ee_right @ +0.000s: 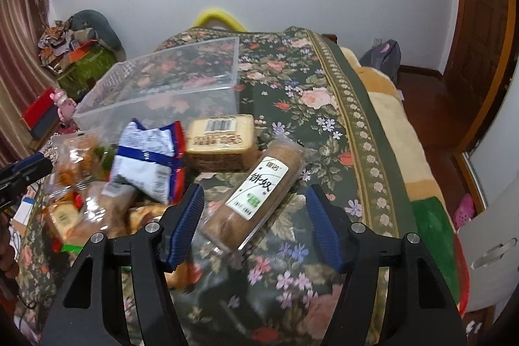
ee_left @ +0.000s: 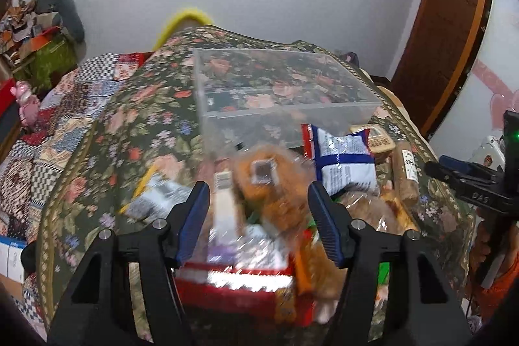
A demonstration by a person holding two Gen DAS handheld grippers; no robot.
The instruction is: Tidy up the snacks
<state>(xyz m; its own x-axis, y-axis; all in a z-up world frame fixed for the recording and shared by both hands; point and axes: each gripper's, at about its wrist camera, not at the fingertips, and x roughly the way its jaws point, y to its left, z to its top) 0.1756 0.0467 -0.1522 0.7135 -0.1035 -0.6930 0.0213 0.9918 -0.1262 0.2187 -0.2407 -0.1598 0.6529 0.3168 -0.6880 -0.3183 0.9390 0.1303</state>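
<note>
Snacks piled on the floral bedspread [ee_right: 324, 106], clear bin [ee_left: 279, 93] at 12 o'clock behind the pile, nothing in it. My left fingers [ee_left: 259, 206] are spread wide, gripping nothing, hovering over an orange-brown bag [ee_left: 269, 184] and a red pack [ee_left: 233, 287]; view is blurred. My right fingers [ee_right: 254, 209] are wide apart too, nothing held, a brown cracker sleeve [ee_right: 256, 190] lying between them on the bed. Blue-white bag [ee_right: 149, 158] at 10 o'clock, tan box [ee_right: 220, 141] at 12.
</note>
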